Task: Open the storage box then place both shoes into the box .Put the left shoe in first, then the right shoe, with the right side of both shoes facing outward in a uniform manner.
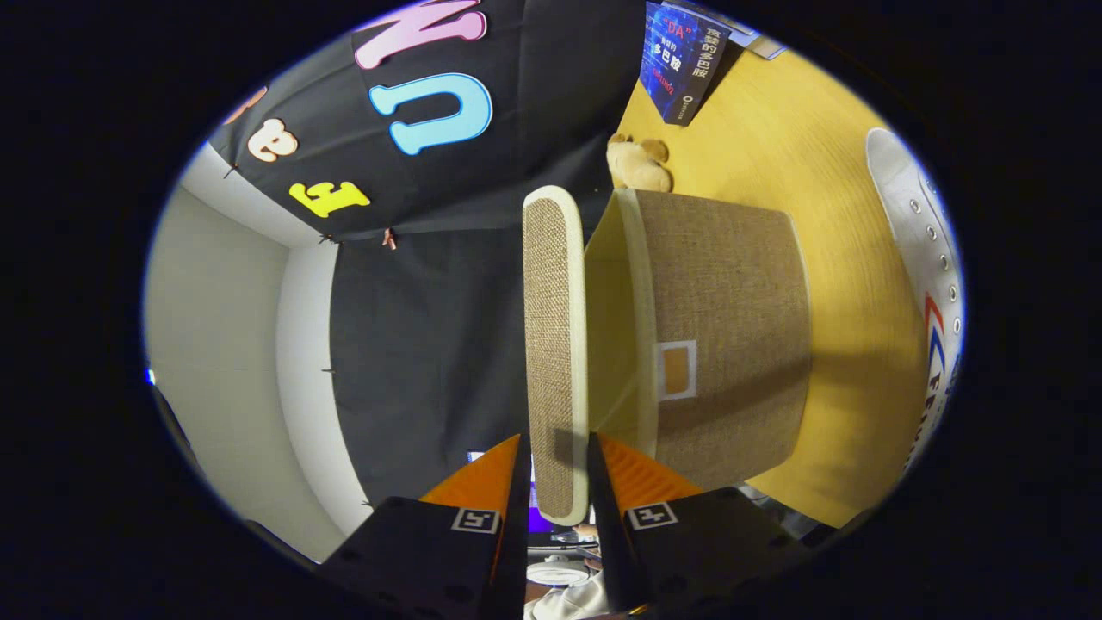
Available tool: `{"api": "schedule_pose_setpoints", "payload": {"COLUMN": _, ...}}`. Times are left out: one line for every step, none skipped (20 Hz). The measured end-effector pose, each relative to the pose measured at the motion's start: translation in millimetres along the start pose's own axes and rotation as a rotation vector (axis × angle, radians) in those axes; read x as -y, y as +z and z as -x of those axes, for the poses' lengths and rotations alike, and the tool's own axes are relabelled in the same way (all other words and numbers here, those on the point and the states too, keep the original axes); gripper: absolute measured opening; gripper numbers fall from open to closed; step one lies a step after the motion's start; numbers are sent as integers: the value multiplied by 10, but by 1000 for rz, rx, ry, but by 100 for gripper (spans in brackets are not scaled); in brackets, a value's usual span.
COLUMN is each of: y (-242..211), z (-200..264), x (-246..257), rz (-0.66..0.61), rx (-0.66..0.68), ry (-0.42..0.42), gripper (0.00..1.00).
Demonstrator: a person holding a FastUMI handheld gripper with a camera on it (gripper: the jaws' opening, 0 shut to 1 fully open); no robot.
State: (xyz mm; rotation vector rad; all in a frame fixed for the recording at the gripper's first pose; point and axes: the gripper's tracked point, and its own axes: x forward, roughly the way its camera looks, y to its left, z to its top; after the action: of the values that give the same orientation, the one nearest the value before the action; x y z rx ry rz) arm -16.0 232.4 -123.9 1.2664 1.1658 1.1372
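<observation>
Wooden table: claw pinching box lid, shoe beside.

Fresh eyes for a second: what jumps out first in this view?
The box lid, gripped edge-on between the claw's orange fingers, lifted off the woven storage box beside it. Beyond the box, a white shoe lies on the yellow table, with a plush toy behind.

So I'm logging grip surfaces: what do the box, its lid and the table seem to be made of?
The storage box looks covered in coarse brown woven fabric like burlap, with cream trim: a weave texture shows. The lid, pinched between the gripper fingers, has the same weave and a cream edge. The table looks like yellow wood or laminate, smooth, with faint grain lines; I can't tell which.
</observation>
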Motion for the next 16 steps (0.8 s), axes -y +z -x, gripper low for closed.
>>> {"api": "schedule_pose_setpoints", "payload": {"y": 46, "z": -28, "x": -10, "rz": 8, "rx": 22, "ry": -2, "gripper": 12}}
{"api": "schedule_pose_setpoints", "payload": {"y": 50, "z": -18, "x": -73, "rz": 8, "rx": 30, "ry": 16, "gripper": 12}}
{"api": "schedule_pose_setpoints", "payload": {"y": 45, "z": -29, "x": -116, "rz": 6, "rx": 36, "ry": 24, "gripper": 9}}
{"api": "schedule_pose_setpoints", "payload": {"y": 34, "z": -12, "x": -160, "rz": 4, "rx": 48, "ry": 31, "gripper": 8}}
{"api": "schedule_pose_setpoints", "payload": {"y": 40, "z": -18, "x": -205, "rz": 4, "rx": 60, "ry": 33, "gripper": 6}}
{"api": "schedule_pose_setpoints", "payload": {"y": 17, "z": -21, "x": -292, "rz": 6, "rx": 69, "ry": 39, "gripper": 6}}
{"api": "schedule_pose_setpoints", "payload": {"y": -4, "z": -39, "x": -362, "rz": 15, "rx": 73, "ry": 39, "gripper": 5}}
{"api": "schedule_pose_setpoints", "payload": {"y": -28, "z": -56, "x": -441, "rz": 30, "rx": 82, "ry": 32, "gripper": 5}}
{"api": "schedule_pose_setpoints", "payload": {"y": -37, "z": -88, "x": -505, "rz": 44, "rx": 89, "ry": 23, "gripper": 5}}
{"api": "schedule_pose_setpoints", "payload": {"y": -54, "z": -117, "x": -550, "rz": 51, "rx": 94, "ry": 7, "gripper": 5}}
{"api": "schedule_pose_setpoints", "payload": {"y": -70, "z": -160, "x": -621, "rz": 54, "rx": 98, "ry": 3, "gripper": 5}}
{"api": "schedule_pose_setpoints", "payload": {"y": -75, "z": -208, "x": -709, "rz": 60, "rx": 106, "ry": -2, "gripper": 5}}
{"api": "schedule_pose_setpoints", "payload": {"y": -83, "z": -257, "x": -800, "rz": 70, "rx": 113, "ry": -3, "gripper": 5}}
{"api": "schedule_pose_setpoints", "payload": {"y": -102, "z": -319, "x": -886, "rz": 85, "rx": 117, "ry": -11, "gripper": 5}}
{"api": "schedule_pose_setpoints", "payload": {"y": -118, "z": -385, "x": -950, "rz": 105, "rx": 125, "ry": -23, "gripper": 5}}
{"api": "schedule_pose_setpoints", "payload": {"y": -122, "z": -460, "x": -1022, "rz": 124, "rx": 134, "ry": -32, "gripper": 5}}
